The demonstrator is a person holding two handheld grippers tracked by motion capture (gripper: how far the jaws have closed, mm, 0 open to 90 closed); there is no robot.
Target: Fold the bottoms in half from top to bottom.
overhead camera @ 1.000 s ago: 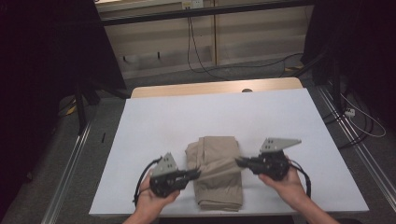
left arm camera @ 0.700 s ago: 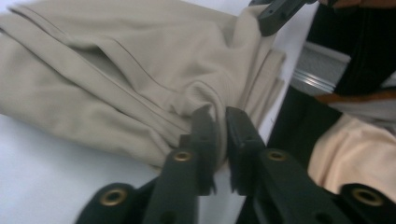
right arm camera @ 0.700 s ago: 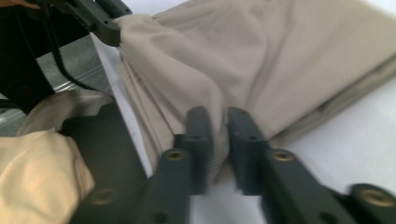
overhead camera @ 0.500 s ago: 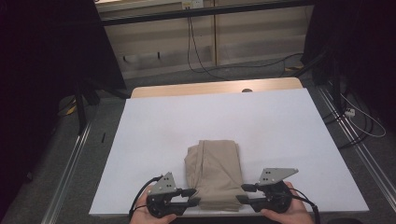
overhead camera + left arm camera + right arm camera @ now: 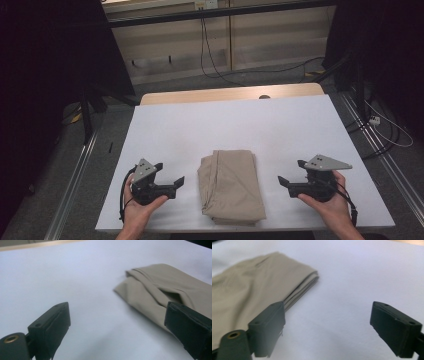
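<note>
White tabletop (image 5: 280,125) ran under a dark room in the high view, and the folded beige cloth (image 5: 231,186) lay near the front edge, between my two hands. My left gripper (image 5: 172,184) and right gripper (image 5: 286,183) sat well apart from it, jaws having just been opening, nothing between them. Left gripper view: cloth (image 5: 160,292) off to the right, pads released. Right gripper view: cloth (image 5: 254,290) at left, stacked edges neat. I judged the fold finished; best to pull clear without snagging it.
</note>
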